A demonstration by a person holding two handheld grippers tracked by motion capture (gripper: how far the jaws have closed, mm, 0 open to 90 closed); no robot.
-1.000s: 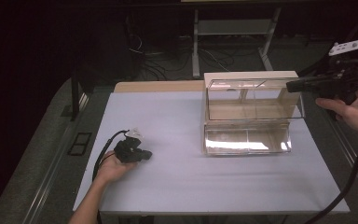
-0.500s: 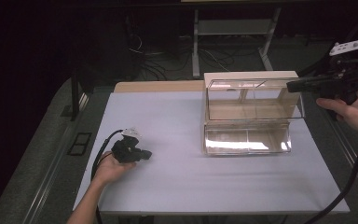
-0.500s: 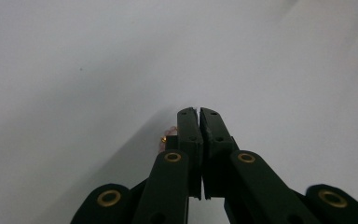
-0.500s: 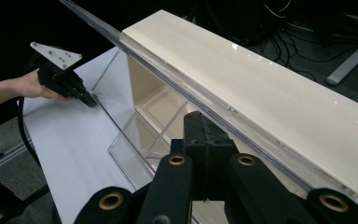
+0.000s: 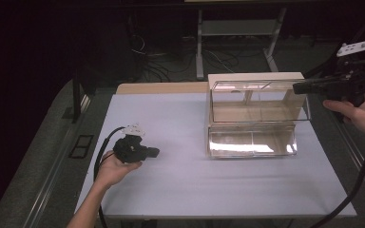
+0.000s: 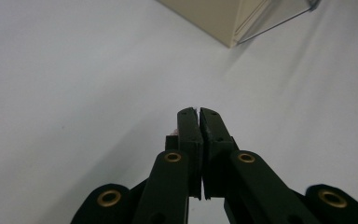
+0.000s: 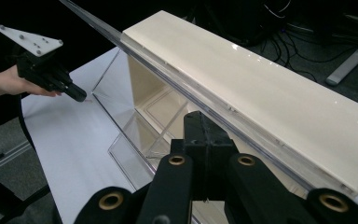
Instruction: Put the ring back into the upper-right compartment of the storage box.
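The left hand-held gripper [image 5: 153,152] hovers over the left part of the white worktop [image 5: 180,190], its jaws pressed together with nothing between them. The right hand-held gripper [image 5: 298,87] is held at the upper right edge of the clear box [image 5: 259,102], jaws also closed and empty, tips just beside the box's raised transparent lid. The cream-backed box stands on the far right half of the worktop, well apart from the left hand-held gripper
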